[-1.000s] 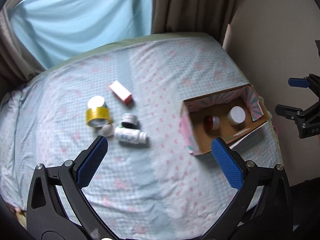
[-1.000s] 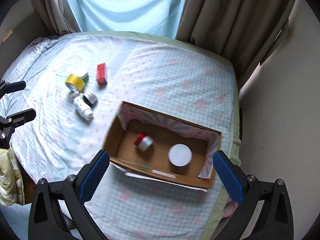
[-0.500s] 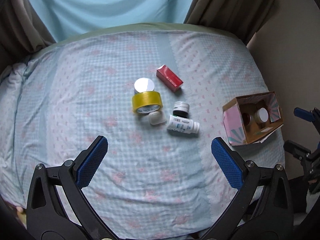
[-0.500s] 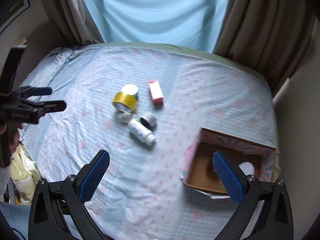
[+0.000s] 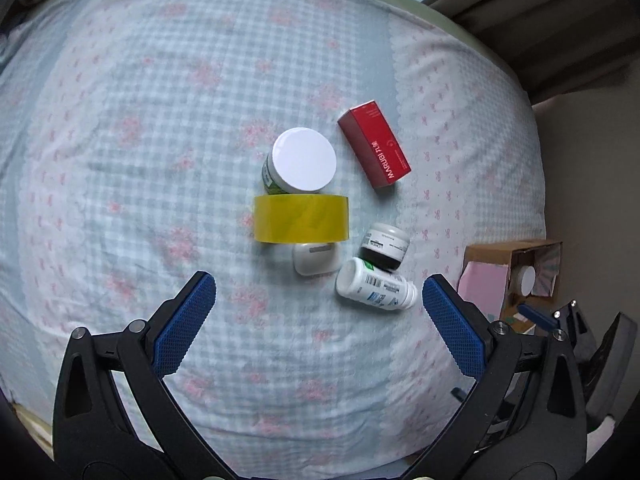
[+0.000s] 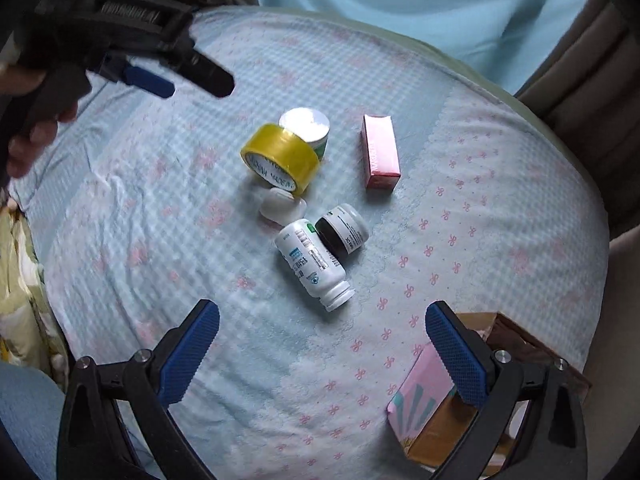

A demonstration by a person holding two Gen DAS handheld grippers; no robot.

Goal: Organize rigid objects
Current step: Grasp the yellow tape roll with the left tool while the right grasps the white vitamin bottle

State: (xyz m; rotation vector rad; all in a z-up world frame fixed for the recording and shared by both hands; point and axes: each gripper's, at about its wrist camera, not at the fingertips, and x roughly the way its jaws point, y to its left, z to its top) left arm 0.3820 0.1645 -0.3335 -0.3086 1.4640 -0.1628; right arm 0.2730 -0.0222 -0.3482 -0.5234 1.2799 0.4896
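Observation:
A cluster lies mid-bed: a yellow tape roll (image 5: 301,219) (image 6: 280,158), a white-lidded jar (image 5: 304,160) (image 6: 306,124), a red box (image 5: 374,144) (image 6: 380,156), a small white case (image 5: 315,258) (image 6: 282,205), a black jar (image 5: 384,246) (image 6: 342,232) and a white bottle (image 5: 374,286) (image 6: 314,264) on its side. My left gripper (image 5: 316,316) hovers open just short of the cluster, nothing between its fingers. My right gripper (image 6: 322,344) is open too, below the bottle. The cardboard box (image 5: 512,276) (image 6: 444,408) stands at the bed's right edge with a white-lidded jar inside.
The bed carries a checked blue sheet (image 5: 160,120) with pink bows. Brown curtains (image 5: 560,8) and a blue cloth (image 6: 400,0) hang behind it. A hand holds the left gripper's handle (image 6: 44,92) at the upper left of the right wrist view. A yellowish cloth (image 6: 16,280) hangs off the left edge.
Both grippers have swung from the cardboard box toward the cluster and come much closer to it. Both stay open and empty. No object has moved.

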